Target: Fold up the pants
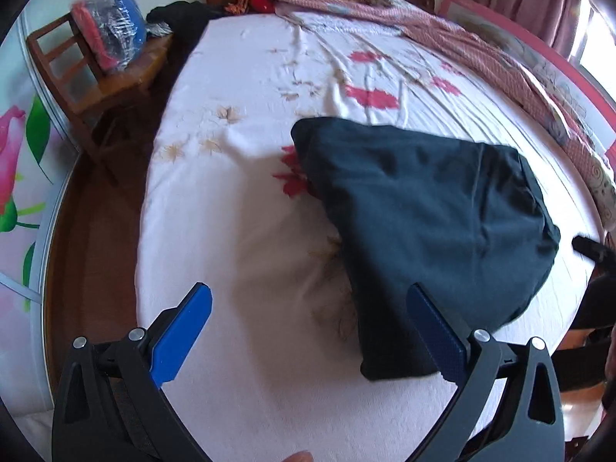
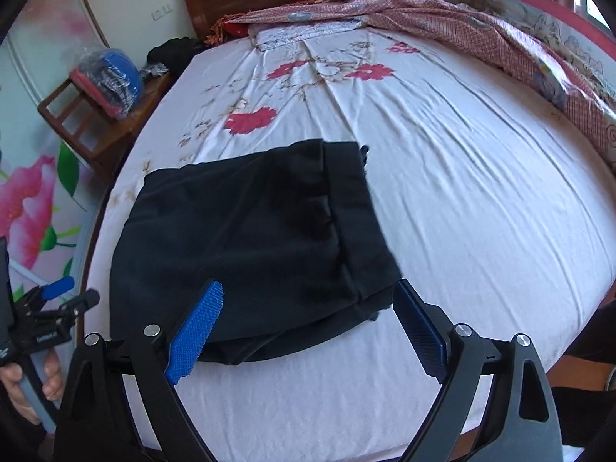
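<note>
- The right gripper (image 2: 308,331) hung just above the near edge of the pants (image 2: 246,238), its blue pads spread wide with nothing clamped; the near hem ran between and beneath them.
- The left gripper (image 1: 308,335) was likewise released and empty, with the pants' near corner by its right-hand pad and most of the cloth lying ahead and to its right.
- The right gripper looked nearer to the pants; the left gripper also showed at the far left of the right wrist view, held in a hand (image 2: 23,385) off the pants' left side.
- The pants lay as a dark, already doubled bundle, long axis running left to right, the banded end to the right.
- They rested on the bed sheet (image 2: 481,211): little sheet left of the pants before the bed's edge, wide bare sheet to their right and beyond.
- Beyond the pants lay a patterned quilt (image 2: 442,27); a wooden chair (image 1: 92,84) stood well left of them.
</note>
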`<state>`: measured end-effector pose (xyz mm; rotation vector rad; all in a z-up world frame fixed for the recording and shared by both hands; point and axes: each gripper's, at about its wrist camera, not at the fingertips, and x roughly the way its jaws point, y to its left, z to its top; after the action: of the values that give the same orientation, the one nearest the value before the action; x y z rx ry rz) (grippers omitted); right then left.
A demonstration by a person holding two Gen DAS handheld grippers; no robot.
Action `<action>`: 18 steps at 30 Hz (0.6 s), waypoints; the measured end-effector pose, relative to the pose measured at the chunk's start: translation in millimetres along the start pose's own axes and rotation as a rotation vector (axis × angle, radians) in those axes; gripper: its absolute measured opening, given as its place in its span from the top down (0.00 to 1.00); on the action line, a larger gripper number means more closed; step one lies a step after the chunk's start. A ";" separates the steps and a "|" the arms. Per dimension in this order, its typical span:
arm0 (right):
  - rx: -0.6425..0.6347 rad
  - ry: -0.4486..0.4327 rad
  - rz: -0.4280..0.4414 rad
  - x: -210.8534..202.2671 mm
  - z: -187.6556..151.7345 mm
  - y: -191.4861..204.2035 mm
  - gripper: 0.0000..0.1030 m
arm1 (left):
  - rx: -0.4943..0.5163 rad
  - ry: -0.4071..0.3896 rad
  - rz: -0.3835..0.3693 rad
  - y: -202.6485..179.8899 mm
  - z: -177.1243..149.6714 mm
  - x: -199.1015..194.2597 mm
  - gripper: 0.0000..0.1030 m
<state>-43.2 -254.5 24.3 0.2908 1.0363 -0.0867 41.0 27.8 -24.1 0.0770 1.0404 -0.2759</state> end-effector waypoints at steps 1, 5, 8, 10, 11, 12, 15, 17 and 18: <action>-0.004 0.008 0.010 1.1 -1.4 2.1 0.13 | 0.006 -0.004 0.013 -0.7 1.0 0.5 0.02; -0.022 0.020 0.016 3.7 -5.9 11.1 0.13 | 0.009 -0.018 0.017 1.2 2.0 -2.4 0.02; -0.029 0.016 0.012 3.1 -8.3 15.9 0.13 | 0.008 -0.015 0.017 3.5 2.5 -1.7 0.02; -0.036 0.014 0.011 2.4 -10.1 18.2 0.13 | 0.005 -0.002 0.016 4.4 2.4 -0.5 0.02; -0.041 0.016 0.011 2.7 -10.5 19.4 0.13 | -0.001 -0.009 0.019 5.5 1.4 -1.4 0.02; -0.045 0.019 0.009 3.2 -10.7 20.3 0.13 | -0.002 -0.019 0.033 4.9 0.2 -3.0 0.02; -0.059 0.027 0.006 3.8 -12.2 23.9 0.13 | -0.005 -0.058 0.048 3.2 -3.0 -7.2 0.02; -0.068 0.032 0.006 4.6 -13.4 25.7 0.13 | -0.060 -0.074 0.036 8.7 -5.3 -9.7 0.02; -0.073 0.035 0.008 5.0 -13.9 26.7 0.13 | -0.080 -0.084 0.042 10.8 -6.3 -10.5 0.02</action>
<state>-46.7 -224.7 18.7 0.2305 1.0706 -0.0362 33.5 41.4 -19.0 0.0148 0.9642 -0.1969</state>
